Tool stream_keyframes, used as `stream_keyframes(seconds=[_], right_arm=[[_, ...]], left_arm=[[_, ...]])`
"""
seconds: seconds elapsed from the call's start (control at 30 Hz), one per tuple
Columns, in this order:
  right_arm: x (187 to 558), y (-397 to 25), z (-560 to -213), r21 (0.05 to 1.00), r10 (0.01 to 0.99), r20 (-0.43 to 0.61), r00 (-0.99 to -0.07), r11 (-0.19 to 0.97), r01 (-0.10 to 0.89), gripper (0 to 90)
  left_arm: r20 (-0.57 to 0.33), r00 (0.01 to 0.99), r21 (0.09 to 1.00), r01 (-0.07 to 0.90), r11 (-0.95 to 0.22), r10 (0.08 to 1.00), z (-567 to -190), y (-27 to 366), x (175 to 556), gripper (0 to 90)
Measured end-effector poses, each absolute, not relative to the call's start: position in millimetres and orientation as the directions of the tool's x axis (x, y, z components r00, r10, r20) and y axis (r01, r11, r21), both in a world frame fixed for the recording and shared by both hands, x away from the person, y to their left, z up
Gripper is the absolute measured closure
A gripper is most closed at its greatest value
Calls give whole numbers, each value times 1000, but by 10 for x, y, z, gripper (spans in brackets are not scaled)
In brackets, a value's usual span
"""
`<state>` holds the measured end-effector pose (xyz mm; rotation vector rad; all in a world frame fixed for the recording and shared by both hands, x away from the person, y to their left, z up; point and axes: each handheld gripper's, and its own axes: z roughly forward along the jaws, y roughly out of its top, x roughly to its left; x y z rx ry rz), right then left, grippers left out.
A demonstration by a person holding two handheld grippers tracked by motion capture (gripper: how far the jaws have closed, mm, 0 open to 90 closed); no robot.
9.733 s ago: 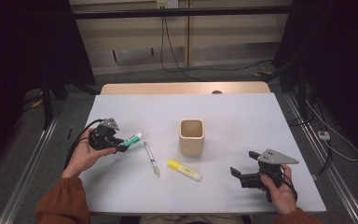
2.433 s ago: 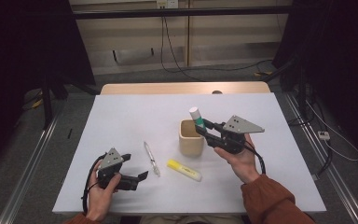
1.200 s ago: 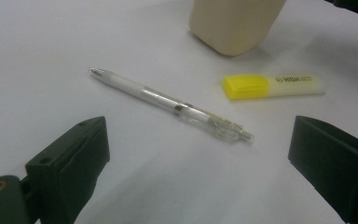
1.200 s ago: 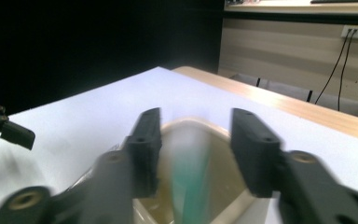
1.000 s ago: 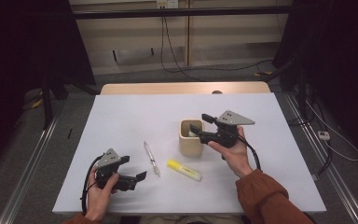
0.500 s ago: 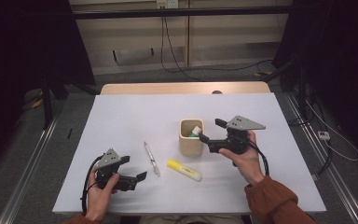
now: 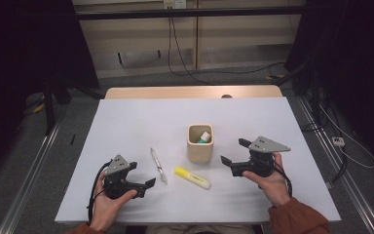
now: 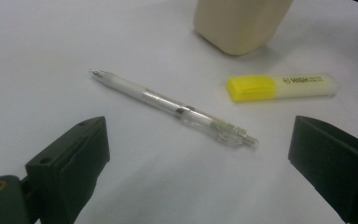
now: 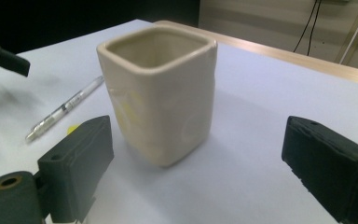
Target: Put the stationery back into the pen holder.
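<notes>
Clear plastic ballpoint pen (image 8: 172,106): lying flat on the white bench (image 7: 126,126), left of the cup, just in front of the left claw, untouched.
Yellow highlighter marker (image 7: 192,177): flat on the bench, near side of the cup, right of the pen, apart from both.
Beige square ceramic cup (image 7: 200,143): upright at mid-bench; a green-and-white marker (image 7: 205,137) is seen standing inside it, leaning on the right wall.
Left claw (image 7: 146,184): held low at the near left, spread wide, nothing between the jaws, aimed at the pen.
Right claw (image 7: 234,153): held right of the cup, spread wide, empty, pointed at the cup's side.
Step judged in hand: the pen is likely to be picked next for the cup.
Risk, pen: a thin round barrel may be rolled aside or pinched off-centre if the jaws are closed askew.
Risk, cup: it could be nudged or tipped if the right claw is brought closer, the marker inside spilling.
</notes>
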<state>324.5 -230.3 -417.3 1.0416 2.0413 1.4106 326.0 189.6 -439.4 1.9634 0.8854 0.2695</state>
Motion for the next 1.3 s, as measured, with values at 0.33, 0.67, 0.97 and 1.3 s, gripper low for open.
stream_keyframes(seconds=[0.33,0.67,0.97,1.3], right_arm=[[3072,-2482,-4288,912,801,48,-597,209,353,59],[2899,-2593,-4362,895,803,38,-594,237,378,47],[2891,-2616,-4394,894,803,37,-595,239,379,50],[2882,-2551,-4440,882,789,34,-614,265,389,50]], left_arm=[[-158,711,823,478,-306,686,-4364,1895,3258,104],[-134,717,807,479,-344,684,-4244,1793,3230,286],[-110,766,813,436,-385,634,-4183,1498,3453,644],[-182,769,776,494,-391,613,-4332,1326,3541,900]])
